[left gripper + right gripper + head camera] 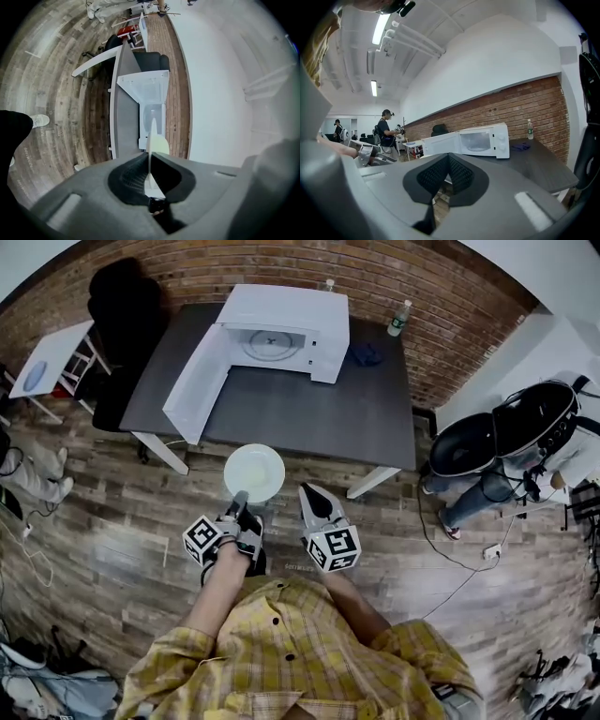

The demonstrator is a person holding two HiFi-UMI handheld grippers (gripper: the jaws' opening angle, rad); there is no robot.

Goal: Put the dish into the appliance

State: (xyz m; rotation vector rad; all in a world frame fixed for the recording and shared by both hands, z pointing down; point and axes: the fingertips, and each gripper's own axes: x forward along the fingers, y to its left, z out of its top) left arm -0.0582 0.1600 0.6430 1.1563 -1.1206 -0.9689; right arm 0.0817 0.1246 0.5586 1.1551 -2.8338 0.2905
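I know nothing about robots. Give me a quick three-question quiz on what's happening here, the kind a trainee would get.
1. True or false: the door of the microwave is open.
2. The left gripper holds: A) a cup, B) a white plate, C) nothing.
3. Fill in: the microwave stands on a dark ____.

Key: 1 true; 2 B; 3 table.
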